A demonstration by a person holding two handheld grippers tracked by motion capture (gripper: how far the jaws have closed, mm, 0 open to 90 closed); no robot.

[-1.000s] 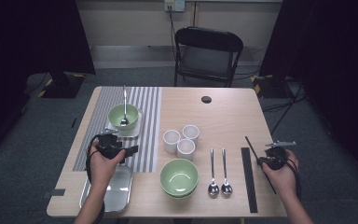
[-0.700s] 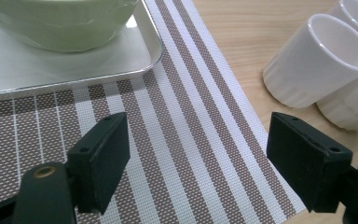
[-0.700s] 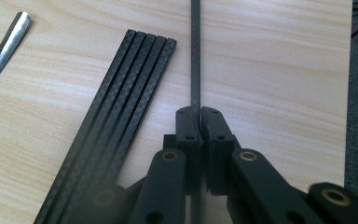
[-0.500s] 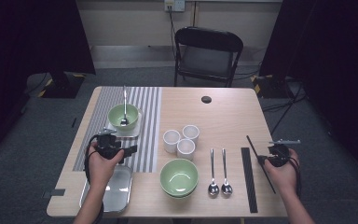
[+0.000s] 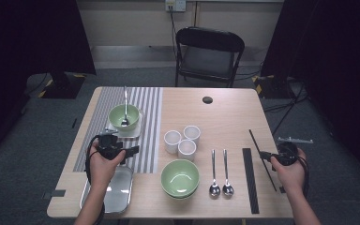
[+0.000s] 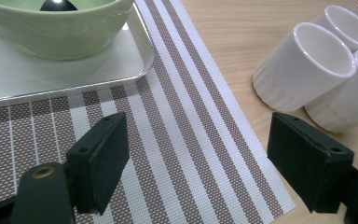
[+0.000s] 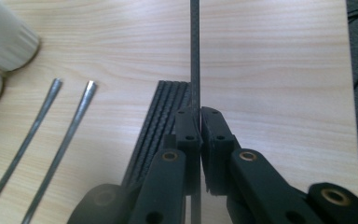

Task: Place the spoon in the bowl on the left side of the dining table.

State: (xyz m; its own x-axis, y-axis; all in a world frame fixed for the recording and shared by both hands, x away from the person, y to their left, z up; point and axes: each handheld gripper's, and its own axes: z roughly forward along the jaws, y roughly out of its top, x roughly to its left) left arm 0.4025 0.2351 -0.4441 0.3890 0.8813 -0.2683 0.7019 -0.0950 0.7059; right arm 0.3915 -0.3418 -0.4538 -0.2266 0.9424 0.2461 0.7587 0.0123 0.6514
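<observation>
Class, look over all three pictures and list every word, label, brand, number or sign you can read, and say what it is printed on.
None: no readable text, number or brand appears on the table, the striped placemat, the white cups, the green bowls or either gripper.

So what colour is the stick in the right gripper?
Black stick, clearest in the right gripper view.

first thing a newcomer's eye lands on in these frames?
Probably the right gripper at the table's right edge, jaws shut on a thin black chopstick that sticks out beyond them beside the long black strip. Next, the two green bowls: an empty one front centre, and one with a spoon in it on a small tray on the striped placemat.
</observation>
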